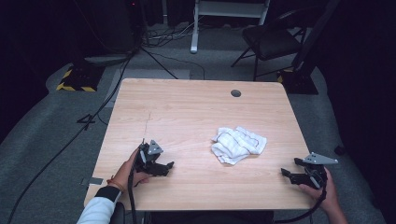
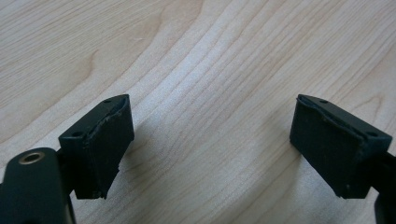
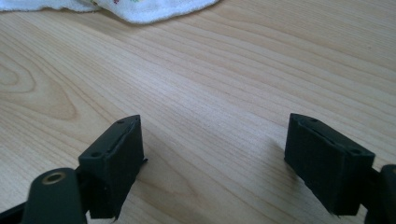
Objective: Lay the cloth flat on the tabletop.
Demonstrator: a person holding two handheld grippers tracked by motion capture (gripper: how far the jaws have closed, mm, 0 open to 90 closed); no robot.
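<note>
A crumpled white cloth (image 1: pixel 238 144) with thin red lines lies on the wooden table (image 1: pixel 187 107), right of the middle. Its near edge shows at the top of the right gripper view, cloth (image 3: pixel 140 9). My left gripper (image 1: pixel 164 168) rests low on the table near the front left, jaws wide open and pointing right, with bare wood between them (image 2: pixel 210 140). My right gripper (image 1: pixel 289 172) sits at the front right edge, open, pointing left toward the cloth and a short way from it (image 3: pixel 212 158).
A round cable hole (image 1: pixel 236 93) is set into the table's far right. Beyond the table stand a black folding chair (image 1: pixel 271 42), a white frame (image 1: pixel 224 18), and cables across the grey floor (image 1: pixel 93 116).
</note>
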